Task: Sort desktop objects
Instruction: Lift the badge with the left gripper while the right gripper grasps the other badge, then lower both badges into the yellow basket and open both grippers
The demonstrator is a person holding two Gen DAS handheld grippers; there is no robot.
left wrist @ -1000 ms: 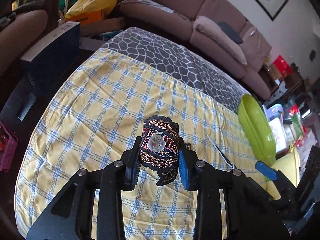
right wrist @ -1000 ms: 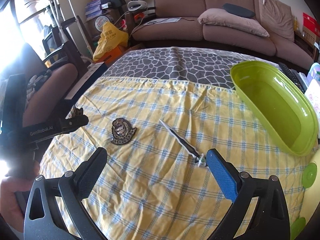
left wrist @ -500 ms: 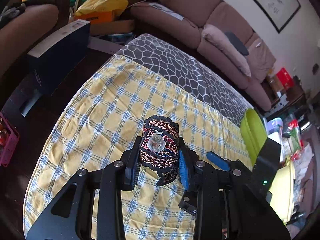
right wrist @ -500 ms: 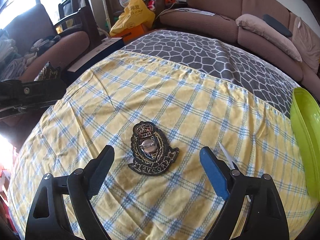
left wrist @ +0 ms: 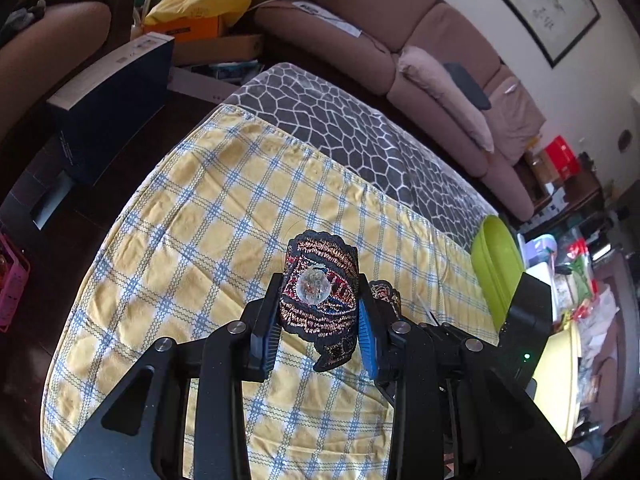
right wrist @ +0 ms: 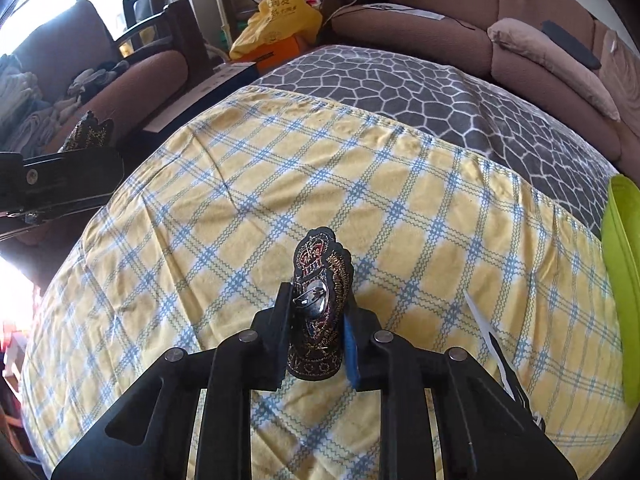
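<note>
Cloth in yellow and blue check (left wrist: pixel 224 240) covers my desk. My left tool (left wrist: pixel 318 322) is clamped on an embroidered badge with a clear round stud (left wrist: pixel 318 304), holding it above the cloth. My right tool (right wrist: pixel 316 324) is closing on a second embroidered badge with a metal pin clasp (right wrist: pixel 320 296), bowed between its pads just over the cloth. Farther right a thin black-and-white strip (right wrist: pixel 496 344) lies flat, then the lime green tub (right wrist: pixel 624 264) at the desk edge.
</note>
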